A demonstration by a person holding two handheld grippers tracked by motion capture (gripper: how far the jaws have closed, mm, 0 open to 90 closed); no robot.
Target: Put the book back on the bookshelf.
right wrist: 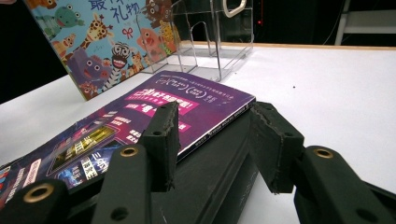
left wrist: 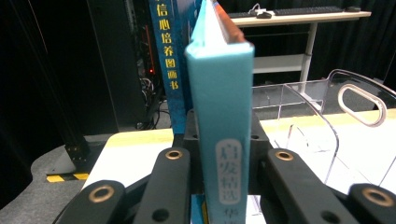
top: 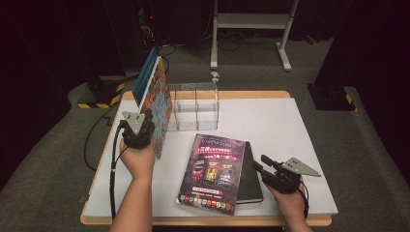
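Note:
My left gripper point(top: 144, 118) point(left wrist: 222, 135) is shut on the teal spine point(left wrist: 222, 116) of a children's book point(top: 162, 106) point(right wrist: 107, 42), which stands upright near the table's left edge. A blue book with yellow characters point(top: 145, 77) point(left wrist: 166, 46) leans against its left side. A purple book point(top: 212, 171) point(right wrist: 154, 116) lies flat, partly on a black book point(top: 250, 176) point(right wrist: 219, 172). My right gripper point(top: 257, 164) point(right wrist: 217, 144) stands open, low over the black book's right edge, one finger point(right wrist: 163, 144) above the purple cover and the other finger point(right wrist: 275, 149) beside the black book.
A clear acrylic book holder point(top: 196, 108) point(left wrist: 303, 121) point(right wrist: 210, 37) with dividers stands at the back of the white table point(top: 290, 125). Beyond the table are a white desk frame point(top: 251, 21) and a yellow-and-black striped base point(top: 99, 99) on the floor.

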